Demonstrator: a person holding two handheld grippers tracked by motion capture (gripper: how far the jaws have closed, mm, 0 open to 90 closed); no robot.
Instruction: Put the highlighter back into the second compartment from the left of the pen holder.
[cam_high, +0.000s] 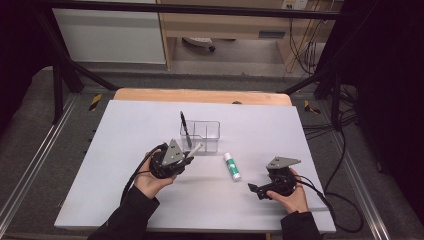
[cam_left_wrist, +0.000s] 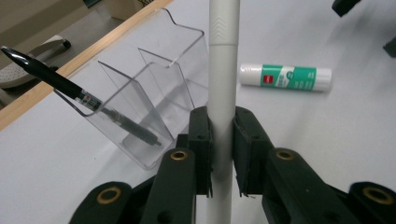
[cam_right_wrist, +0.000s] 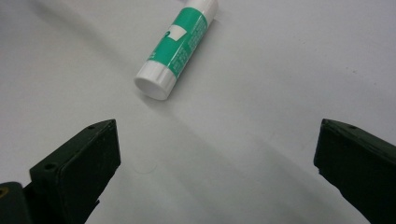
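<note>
The slim pale-grey plastic pen (cam_left_wrist: 223, 70) is clamped across its barrel between my left gripper (cam_left_wrist: 223, 149), whose jaws stand narrow and pressed on it from both sides; its long axis runs straight away from my fingers, up and forward toward the clear plastic three-compartment organiser (cam_left_wrist: 154, 88) that sits just beside and beyond its tip. One end compartment already holds a black ballpoint pen (cam_left_wrist: 70, 86), leaning tilted out over the rim, so I judge the free compartments next to it are where my pen should go, and that calls for tipping it more upright first. In the high view my left hand (cam_high: 150, 181) holds its gripper low over the white table (cam_high: 125, 130), close in front of the organiser. The green-and-white glue stick (cam_right_wrist: 180, 46) lies flat on the table between my hands, one white end turned toward my right gripper (cam_right_wrist: 215, 163), which is the nearer one to it; those jaws stand wide apart with nothing between them, aimed along the stick's length.
</note>
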